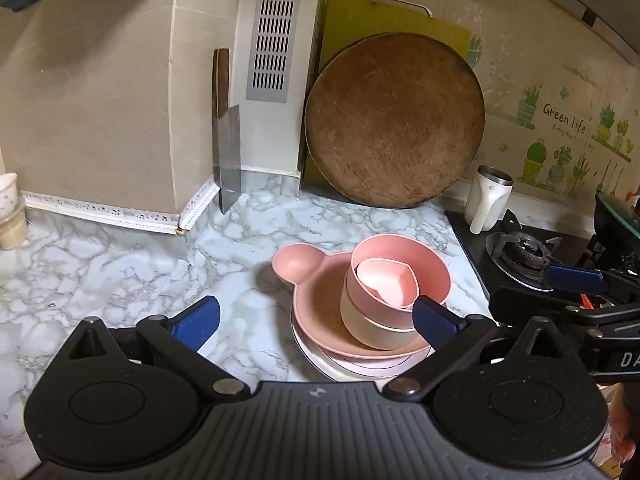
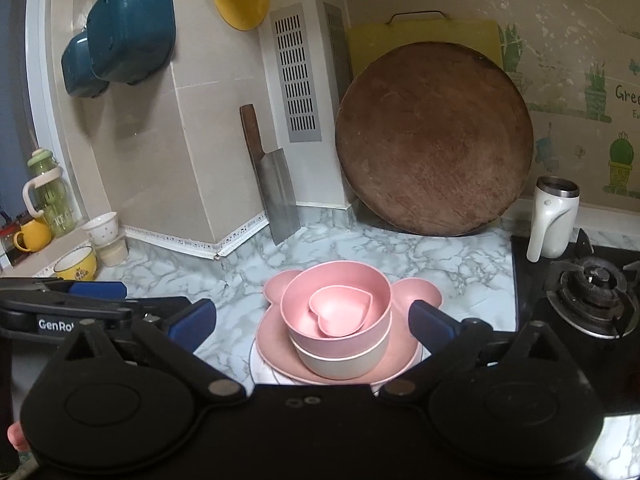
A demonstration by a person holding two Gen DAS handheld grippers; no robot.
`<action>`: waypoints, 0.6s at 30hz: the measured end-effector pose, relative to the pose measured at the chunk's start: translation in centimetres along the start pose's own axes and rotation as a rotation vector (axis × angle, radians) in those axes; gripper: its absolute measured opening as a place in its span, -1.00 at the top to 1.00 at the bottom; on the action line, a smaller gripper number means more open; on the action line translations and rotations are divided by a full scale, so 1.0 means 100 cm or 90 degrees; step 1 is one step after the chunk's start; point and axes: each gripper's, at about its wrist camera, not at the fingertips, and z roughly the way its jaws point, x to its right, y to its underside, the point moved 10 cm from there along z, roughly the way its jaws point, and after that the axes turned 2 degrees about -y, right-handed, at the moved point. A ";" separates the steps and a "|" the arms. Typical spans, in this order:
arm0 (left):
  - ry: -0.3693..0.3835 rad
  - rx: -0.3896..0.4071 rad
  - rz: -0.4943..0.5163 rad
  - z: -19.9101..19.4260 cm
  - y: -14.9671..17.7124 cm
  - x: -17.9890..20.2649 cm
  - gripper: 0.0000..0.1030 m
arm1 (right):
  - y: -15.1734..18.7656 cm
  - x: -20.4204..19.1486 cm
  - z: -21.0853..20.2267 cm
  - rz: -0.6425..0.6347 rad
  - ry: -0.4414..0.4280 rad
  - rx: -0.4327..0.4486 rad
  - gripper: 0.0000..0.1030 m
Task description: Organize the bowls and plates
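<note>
Stacked dishes, centre of marble counter (image 2: pixel 440 264); both tools spread wide, holding nothing.

Heart-shaped bowl (image 2: pixel 340 314) nests in pink bowl (image 2: pixel 304 304), on cream bowl (image 2: pixel 340 360), pink eared plate (image 2: pixel 276 336), white plate (image 1: pixel 344 368). Left gripper (image 1: pixel 316 320) and right gripper (image 2: pixel 312 322) flank the stack; fingers touch nothing.

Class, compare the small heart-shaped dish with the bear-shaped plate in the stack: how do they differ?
The heart-shaped dish is small; the bear-shaped plate is wide and reaches out past the bowls. The dish sits at the top, nested inside a pink bowl; the plate lies near the bottom, under the bowls. Both are pink.
</note>
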 end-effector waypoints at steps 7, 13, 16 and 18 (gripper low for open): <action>-0.016 0.016 0.008 -0.013 0.003 0.001 -1.00 | 0.004 -0.003 -0.009 -0.009 0.004 0.020 -1.00; -0.012 0.012 -0.003 -0.018 0.007 0.002 -1.00 | 0.002 0.001 -0.015 0.007 0.010 0.028 -1.00; -0.011 0.012 -0.009 -0.020 0.009 0.002 -1.00 | 0.003 0.001 -0.018 0.008 0.014 0.033 -1.00; -0.008 0.013 -0.012 -0.021 0.008 0.003 -1.00 | 0.004 0.001 -0.017 0.006 0.016 0.028 -1.00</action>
